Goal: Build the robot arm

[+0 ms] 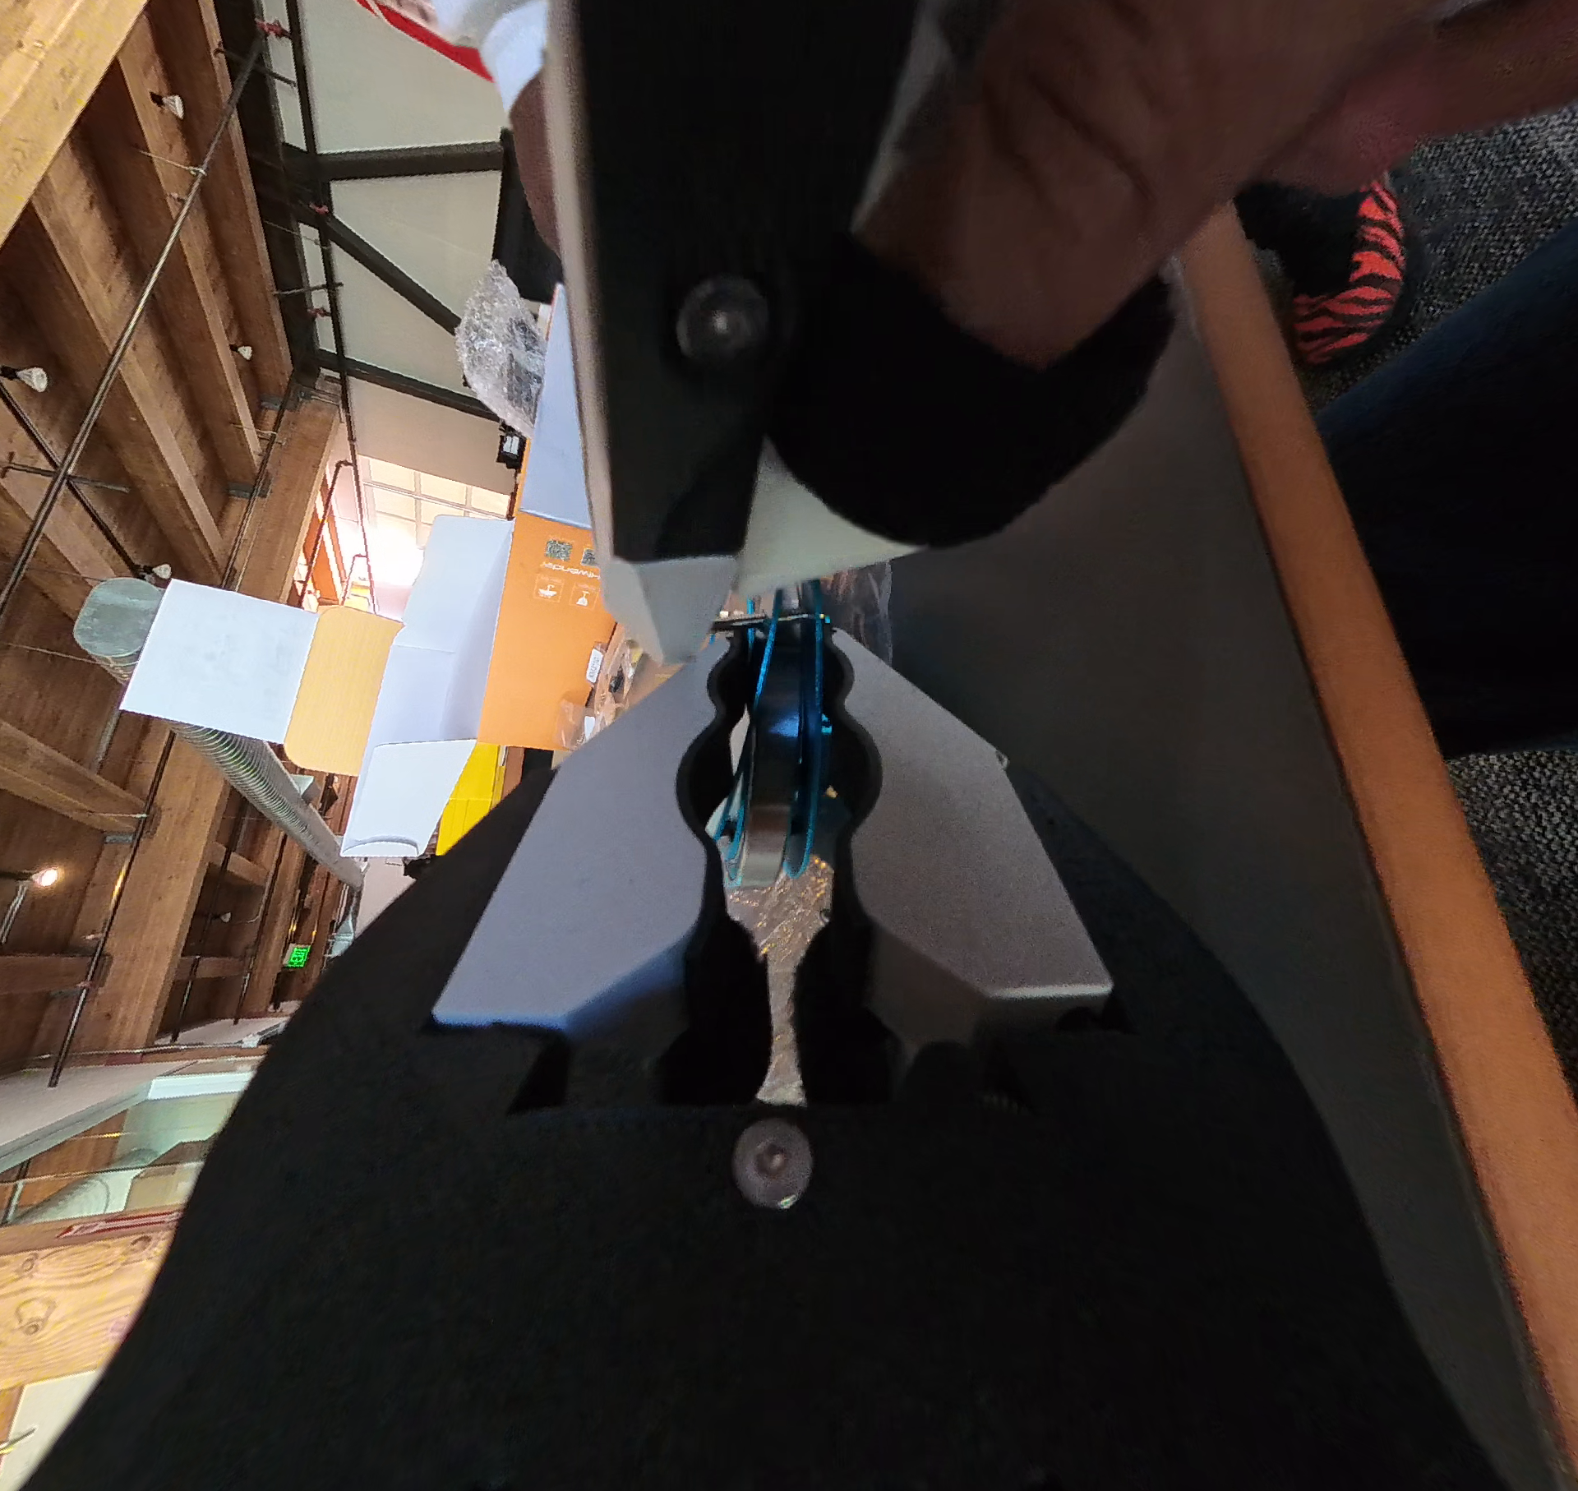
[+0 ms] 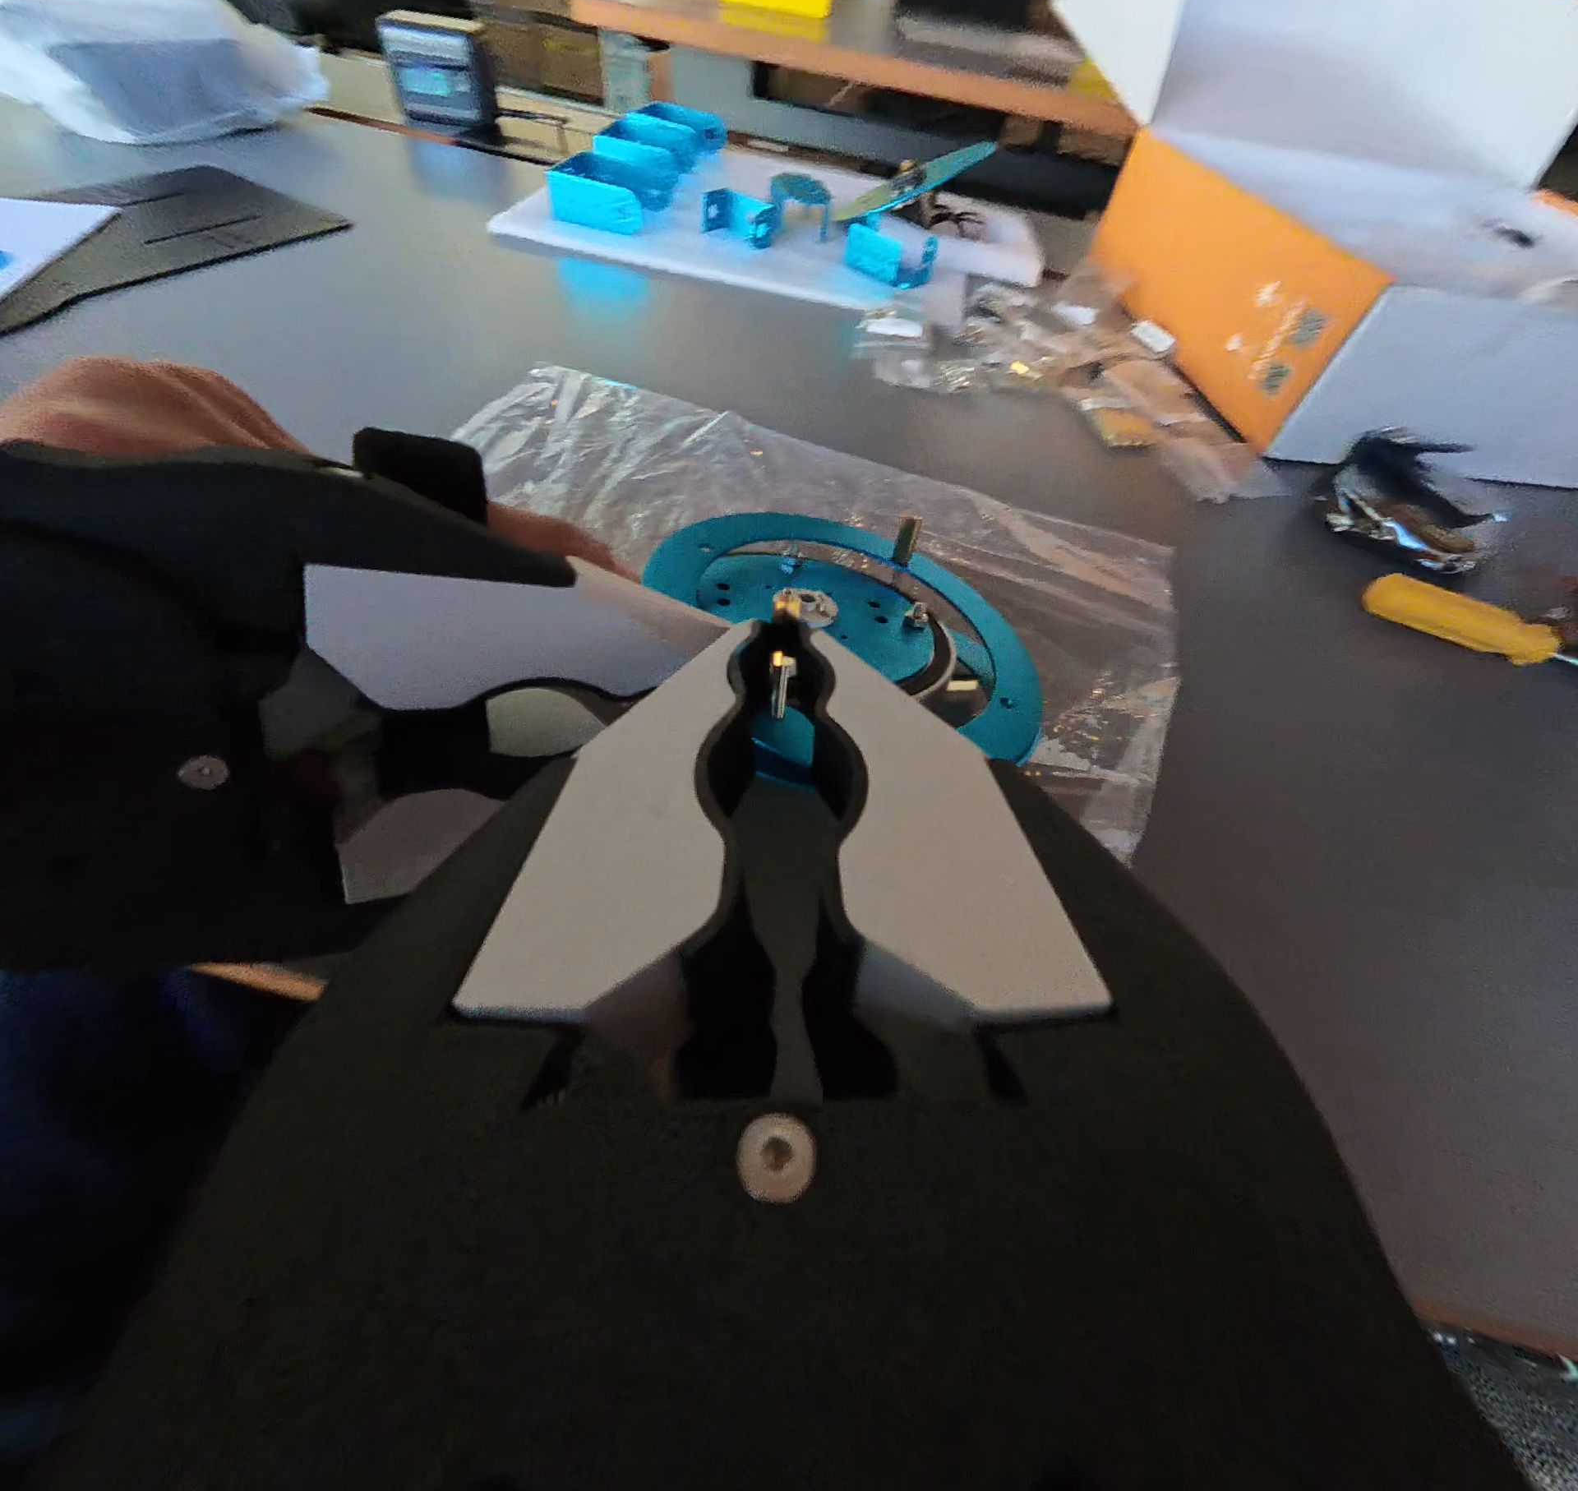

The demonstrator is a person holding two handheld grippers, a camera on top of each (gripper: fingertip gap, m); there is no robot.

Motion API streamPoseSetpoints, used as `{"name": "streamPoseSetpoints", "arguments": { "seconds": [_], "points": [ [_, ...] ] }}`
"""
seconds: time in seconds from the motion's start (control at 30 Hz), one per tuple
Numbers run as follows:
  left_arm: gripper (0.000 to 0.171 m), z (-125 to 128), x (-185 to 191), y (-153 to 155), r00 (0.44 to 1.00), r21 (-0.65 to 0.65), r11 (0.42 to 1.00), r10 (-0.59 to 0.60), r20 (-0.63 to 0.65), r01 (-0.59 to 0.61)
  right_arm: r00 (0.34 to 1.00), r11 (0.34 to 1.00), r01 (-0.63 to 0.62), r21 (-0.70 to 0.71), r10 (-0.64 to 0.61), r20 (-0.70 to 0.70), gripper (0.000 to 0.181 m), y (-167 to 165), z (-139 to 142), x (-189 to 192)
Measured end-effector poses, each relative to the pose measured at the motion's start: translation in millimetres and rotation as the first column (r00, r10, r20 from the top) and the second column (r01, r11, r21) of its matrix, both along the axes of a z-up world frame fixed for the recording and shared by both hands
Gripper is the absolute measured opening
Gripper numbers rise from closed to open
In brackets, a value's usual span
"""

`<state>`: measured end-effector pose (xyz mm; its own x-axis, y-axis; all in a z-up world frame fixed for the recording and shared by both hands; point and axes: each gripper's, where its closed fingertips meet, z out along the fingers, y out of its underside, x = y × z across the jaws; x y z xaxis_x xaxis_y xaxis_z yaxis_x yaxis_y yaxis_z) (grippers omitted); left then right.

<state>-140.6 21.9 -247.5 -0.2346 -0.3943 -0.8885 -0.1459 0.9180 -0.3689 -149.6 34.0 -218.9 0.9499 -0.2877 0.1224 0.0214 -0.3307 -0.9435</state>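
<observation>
Left gripper (image 1: 773, 664) clamps the blue ring assembly (image 2: 841, 647) edge-on to steady it, while the right gripper (image 2: 781, 639) pinches what looks like a small screw (image 2: 779, 681) over the assembly's hub.

Left wrist view: rolled sideways, table edge (image 1: 1366, 681) running vertically at right, ceiling beams at left; looks along its fingers, very near the blue ring assembly (image 1: 781, 767). Right wrist view: upright, looking down and forward over the table (image 2: 427, 323), also near. Shared: blue ring assembly (image 2: 982, 664), orange-and-white box (image 2: 1230, 289)
</observation>
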Motion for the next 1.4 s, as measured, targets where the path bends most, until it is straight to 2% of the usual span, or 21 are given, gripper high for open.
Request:
{"name": "streamPoseSetpoints", "arguments": {
  "seconds": [0.1, 0.2, 0.27, 0.37, 0.47, 0.6, 0.7, 0.8, 0.87, 0.93, 1.0, 1.1, 1.17, 1.23, 1.3, 1.4],
  "points": [
    [0.016, 0, 1, 0, 1.0, -0.003, 1.0, -0.002, -0.002, 0.002, 0.998, 0.999, -0.041, 0.001, 0.041, -0.052, 0.005, 0, -1, 1],
    [0.016, 0, 1, 0, 1.0, 0.0, 1.0, -0.002, -0.001, 0.002, 0.958, 0.971, -0.24, 0.003, 0.238, -0.158, 0.011, -2, 3, 1],
    [0.016, 0, 1, 1, 1.0, -0.002, 1.0, -0.001, 0.001, 0.001, 0.862, 0.893, -0.451, 0.001, 0.436, -0.259, 0.017, -6, 6, -1],
    [0.016, 0, 2, 1, 1.0, 0.0, 1.0, -0.001, 0.003, 0.001, 0.636, 0.706, -0.707, 0.048, 0.663, -0.395, 0.024, -13, 13, -2],
    [0.016, 0, 2, 1, 1.0, 0.001, 1.0, -0.002, 0.005, 0.002, 0.472, 0.554, -0.83, 0.069, 0.762, -0.443, 0.026, -10, 14, 3],
    [0.016, 0, 2, 1, 1.0, 0.005, 1.0, -0.002, 0.007, 0.002, 0.254, 0.37, -0.923, 0.108, 0.794, -0.553, 0.025, -7, 12, -6],
    [0.016, 0, 3, 1, 1.0, 0.002, 1.0, -0.002, 0.007, 0.002, 0.201, 0.319, -0.942, 0.108, 0.789, -0.581, 0.015, -4, 7, -9],
    [0.016, 0, 3, 1, 1.0, -0.003, 1.0, -0.003, 0.006, 0.003, 0.253, 0.352, -0.933, 0.07, 0.783, -0.569, 0.005, 0, 2, -9],
    [0.016, 0, 3, 1, 1.0, -0.007, 1.0, -0.002, 0.005, 0.002, 0.325, 0.414, -0.909, 0.049, 0.777, -0.539, 0.005, 0, 2, -8],
    [0.016, 0, 2, 1, 1.0, -0.004, 1.0, -0.001, 0.004, 0.001, 0.448, 0.525, -0.851, 0.024, 0.75, -0.487, 0.004, 2, 2, -8],
    [0.016, 0, 2, 2, 1.0, -0.006, 1.0, 0.001, 0.003, -0.001, 0.61, 0.667, -0.745, -0.004, 0.679, -0.409, 0.005, 3, 1, -7],
    [0.016, -1, 3, 1, 1.0, 0.004, 1.0, 0.001, 0.003, -0.001, 0.842, 0.873, -0.487, -0.025, 0.462, -0.278, 0.004, 3, 1, -3],
    [0.016, -1, 2, 0, 1.0, 0.008, 1.0, -0.002, 0.003, 0.002, 0.939, 0.954, -0.297, -0.026, 0.287, -0.19, 0.004, 2, 1, -2],
    [0.016, 0, 2, 1, 1.0, 0.01, 1.0, 0.005, 0.005, -0.005, 0.987, 0.992, -0.121, -0.029, 0.117, -0.107, 0.005, 3, 2, 0],
    [0.016, 0, 2, 3, 1.0, 0.011, 1.0, 0.009, 0.009, -0.009, 0.999, 0.999, -0.012, -0.034, 0.011, -0.041, 0.005, 5, 2, 1],
    [0.016, 0, 1, 2, 1.0, 0.013, 1.0, 0.001, 0.007, -0.001, 1.0, 0.999, -0.014, -0.038, 0.014, -0.014, 0.005, 3, 2, 1]
  ]
}}
